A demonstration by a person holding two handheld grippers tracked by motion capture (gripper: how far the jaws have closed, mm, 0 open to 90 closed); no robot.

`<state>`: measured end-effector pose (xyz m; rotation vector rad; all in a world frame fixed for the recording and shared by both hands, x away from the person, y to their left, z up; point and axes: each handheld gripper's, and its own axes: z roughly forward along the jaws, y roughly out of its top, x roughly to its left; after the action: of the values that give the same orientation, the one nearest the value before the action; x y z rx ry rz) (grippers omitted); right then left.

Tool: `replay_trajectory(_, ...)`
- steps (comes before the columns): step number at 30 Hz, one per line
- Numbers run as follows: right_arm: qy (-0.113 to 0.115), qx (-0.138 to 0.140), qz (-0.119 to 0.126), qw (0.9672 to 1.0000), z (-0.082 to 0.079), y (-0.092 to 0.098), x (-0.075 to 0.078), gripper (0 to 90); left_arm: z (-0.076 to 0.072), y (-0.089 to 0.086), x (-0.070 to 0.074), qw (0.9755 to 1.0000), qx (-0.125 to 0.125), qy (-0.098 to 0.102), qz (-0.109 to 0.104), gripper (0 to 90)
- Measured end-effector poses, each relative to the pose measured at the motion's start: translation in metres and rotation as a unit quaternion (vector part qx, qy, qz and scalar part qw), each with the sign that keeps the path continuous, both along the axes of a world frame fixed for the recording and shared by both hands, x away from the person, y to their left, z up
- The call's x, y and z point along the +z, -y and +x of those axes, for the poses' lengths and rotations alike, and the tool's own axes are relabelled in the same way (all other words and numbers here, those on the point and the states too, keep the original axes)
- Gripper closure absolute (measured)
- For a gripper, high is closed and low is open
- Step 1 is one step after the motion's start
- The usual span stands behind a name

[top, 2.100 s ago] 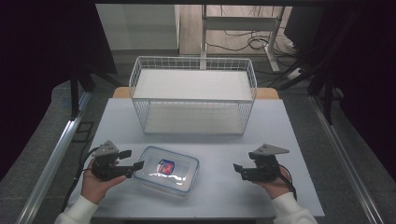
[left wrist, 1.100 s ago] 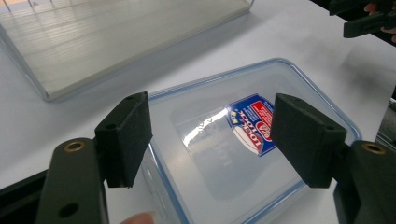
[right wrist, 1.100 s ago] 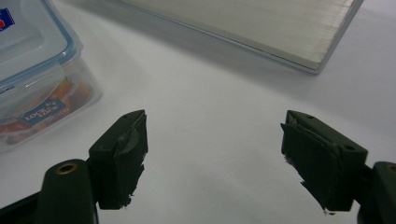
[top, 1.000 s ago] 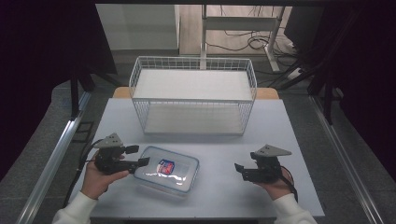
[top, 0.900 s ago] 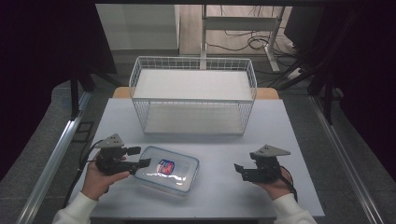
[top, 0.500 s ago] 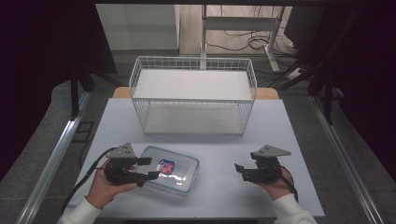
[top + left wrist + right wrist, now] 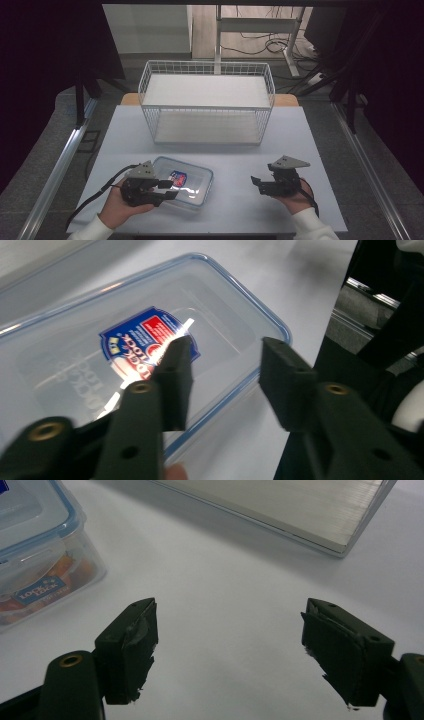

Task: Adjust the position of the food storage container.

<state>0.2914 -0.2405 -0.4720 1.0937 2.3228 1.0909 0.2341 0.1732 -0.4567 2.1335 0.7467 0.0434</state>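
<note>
In front of the white wire basket (image 7: 207, 102), a clear plastic box with a blue-rimmed lid (image 7: 187, 181) lies on the white table (image 7: 235, 155).
The left gripper (image 7: 165, 190) straddles the box's near left edge, its jaws just closing, one pad over the lid, not yet pressing. The right gripper (image 7: 256, 182) rests well right of the box, jaws wide, empty.

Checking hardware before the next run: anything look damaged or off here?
Yes: the right gripper has worn pads, the facing frayed and peeling at the edges on both jaws. The clear container sits slightly askew to the table edge; its lid looks seated. Nothing spilled.
</note>
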Motion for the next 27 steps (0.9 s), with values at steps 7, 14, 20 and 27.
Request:
replay_trajectory(7,0.003,0.006,-0.002,1.0,0.0,-0.001,0.0,22.1,-0.004,0.01,-0.009,0.9977,-0.06,-0.029,0.013,83.1)
replay_trajectory(14,0.005,0.005,-0.006,1.0,0.0,0.0,0.0,22.0,-0.009,0.016,-0.016,0.9953,-0.083,-0.044,0.024,89.4)
replay_trajectory(20,0.005,0.005,-0.008,0.9999,0.0,-0.001,-0.001,21.8,-0.01,0.026,-0.028,0.9927,-0.096,-0.053,0.05,89.6)
replay_trajectory(27,0.004,0.006,-0.011,0.9999,0.0,-0.001,-0.002,21.7,-0.007,0.036,-0.039,0.9914,-0.092,-0.067,0.065,89.6)
